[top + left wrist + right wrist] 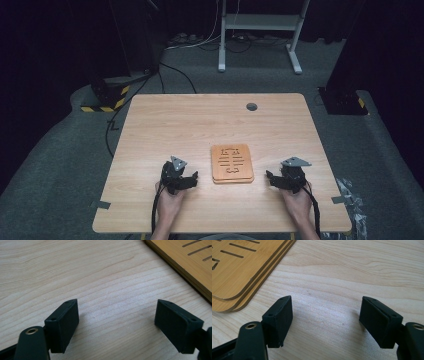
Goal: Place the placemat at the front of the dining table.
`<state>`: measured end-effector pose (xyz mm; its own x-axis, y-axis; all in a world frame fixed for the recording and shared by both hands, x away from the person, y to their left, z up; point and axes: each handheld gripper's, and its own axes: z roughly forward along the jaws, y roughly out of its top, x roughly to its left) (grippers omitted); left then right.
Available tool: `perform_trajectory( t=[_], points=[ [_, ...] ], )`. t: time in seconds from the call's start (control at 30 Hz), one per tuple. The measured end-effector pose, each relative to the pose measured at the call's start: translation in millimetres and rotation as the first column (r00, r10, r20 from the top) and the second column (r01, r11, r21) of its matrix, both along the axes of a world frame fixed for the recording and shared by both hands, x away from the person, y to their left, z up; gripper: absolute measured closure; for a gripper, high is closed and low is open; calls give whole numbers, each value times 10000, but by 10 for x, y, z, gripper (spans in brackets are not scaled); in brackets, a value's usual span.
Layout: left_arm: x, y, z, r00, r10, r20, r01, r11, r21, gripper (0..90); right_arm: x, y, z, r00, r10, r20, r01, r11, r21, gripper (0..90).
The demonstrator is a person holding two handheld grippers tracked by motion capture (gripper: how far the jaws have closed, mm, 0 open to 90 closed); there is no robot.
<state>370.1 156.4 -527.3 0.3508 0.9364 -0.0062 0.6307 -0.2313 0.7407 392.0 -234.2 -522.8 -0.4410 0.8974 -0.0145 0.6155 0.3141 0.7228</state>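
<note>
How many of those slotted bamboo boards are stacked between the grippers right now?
3, judging by the layered edges in the right gripper view: the top slotted bamboo board, a middle board directly under it and a bottom board on the wooden table.

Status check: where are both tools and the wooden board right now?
Left tool open, empty, resting left of the board. Right tool open, empty, right of it. Slotted wooden board flat on the table, untouched. Nothing in the way.

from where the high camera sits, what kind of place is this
Probably a recording lab or studio, not a home: black curtains wall off a lone wooden table, hazard-striped stand bases and loose cables lie on grey carpet.
</note>
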Motion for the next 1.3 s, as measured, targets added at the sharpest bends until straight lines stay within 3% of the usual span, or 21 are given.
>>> perform_trajectory(
  t=[0.33,0.43,0.47,0.53,0.67,0.8,1.3],
  points=[
    [-3,-8,12,9997,-179,-137,178,9998,-66,179,-8,2,4,10000,10,-61,-10,10000,17,268],
    [-56,-78,34,9955,-877,-367,866,9958,-297,165,-70,39,9,9961,870,-153,-867,9961,152,263],
    [-73,-105,42,9935,-1075,-369,1063,9938,-340,160,-85,62,3,9936,1133,-42,-1133,9936,-5,257],
    [-89,-137,48,9916,-1238,-375,1221,9915,-443,152,-106,91,3,9918,1271,-114,-1271,9919,61,252],
    [-158,-310,52,9810,-1864,-533,1809,9789,-950,151,-183,221,5,9756,2187,-168,-2186,9758,67,230],
    [-184,-426,52,9720,-2270,-610,2200,9700,-1035,151,-225,329,1,9642,2647,-131,-2647,9643,-19,227],
    [-152,-598,52,9677,-2470,-495,2411,9651,-1024,189,-205,525,2,9561,2927,-126,-2929,9560,-169,233]
  ],
)
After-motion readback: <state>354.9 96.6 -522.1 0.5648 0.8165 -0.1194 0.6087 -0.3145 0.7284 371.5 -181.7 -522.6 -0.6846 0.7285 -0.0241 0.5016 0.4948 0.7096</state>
